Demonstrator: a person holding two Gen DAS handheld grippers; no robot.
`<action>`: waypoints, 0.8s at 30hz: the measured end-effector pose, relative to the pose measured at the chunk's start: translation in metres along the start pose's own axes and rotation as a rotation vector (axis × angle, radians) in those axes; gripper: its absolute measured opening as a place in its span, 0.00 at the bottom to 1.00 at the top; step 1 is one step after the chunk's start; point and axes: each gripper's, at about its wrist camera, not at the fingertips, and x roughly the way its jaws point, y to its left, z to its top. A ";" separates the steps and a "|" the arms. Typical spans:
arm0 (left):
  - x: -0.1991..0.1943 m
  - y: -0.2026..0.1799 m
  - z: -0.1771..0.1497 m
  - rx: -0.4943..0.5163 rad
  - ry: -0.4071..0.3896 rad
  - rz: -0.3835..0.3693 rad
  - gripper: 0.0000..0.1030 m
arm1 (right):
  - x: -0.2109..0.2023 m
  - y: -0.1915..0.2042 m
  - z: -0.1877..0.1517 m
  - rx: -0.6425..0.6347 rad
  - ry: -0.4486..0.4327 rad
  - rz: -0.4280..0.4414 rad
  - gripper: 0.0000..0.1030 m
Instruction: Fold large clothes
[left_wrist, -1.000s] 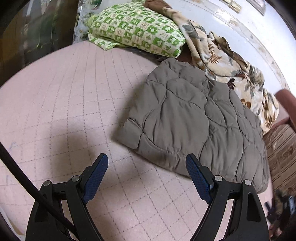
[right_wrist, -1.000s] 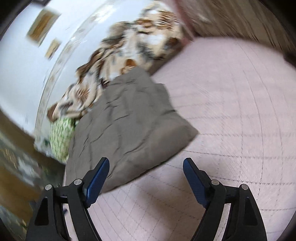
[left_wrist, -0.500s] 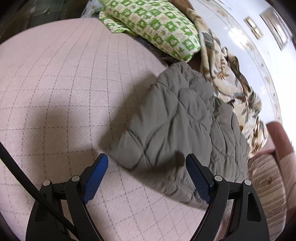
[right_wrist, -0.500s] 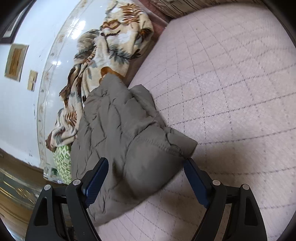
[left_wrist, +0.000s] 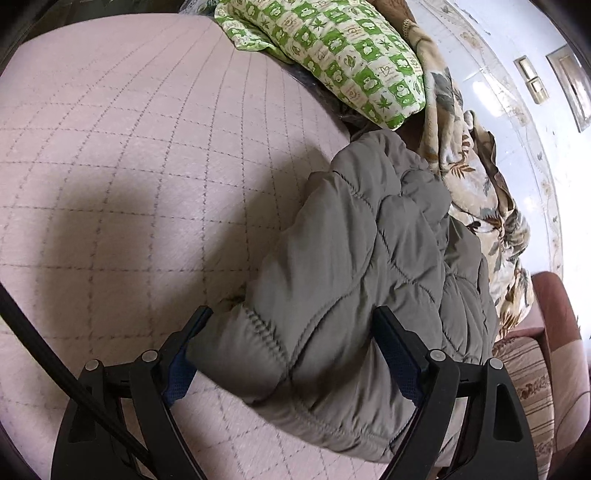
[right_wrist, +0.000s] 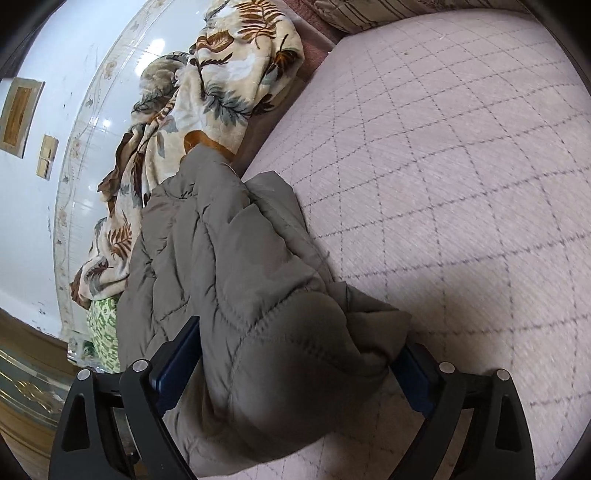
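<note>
The jacket (left_wrist: 354, 266) looks soft and puffy. Grab its thick corners at 6 o'clock. Left gripper (left_wrist: 291, 354) and right gripper (right_wrist: 295, 365) are wide open around it.

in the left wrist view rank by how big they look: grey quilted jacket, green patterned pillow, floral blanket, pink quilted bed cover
1. pink quilted bed cover
2. grey quilted jacket, though it lies close to the camera, which inflates it
3. and 4. green patterned pillow and floral blanket: these look alike in area and both are partly hidden, so I leave them unranked.
</note>
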 end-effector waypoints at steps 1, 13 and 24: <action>0.000 -0.002 0.000 0.013 -0.008 0.003 0.75 | 0.001 0.001 0.000 -0.012 0.001 -0.003 0.81; -0.011 -0.057 -0.010 0.376 -0.124 0.184 0.35 | -0.015 0.094 -0.031 -0.638 -0.148 -0.255 0.36; -0.042 -0.077 -0.012 0.477 -0.211 0.202 0.34 | -0.031 0.124 -0.048 -0.830 -0.239 -0.308 0.33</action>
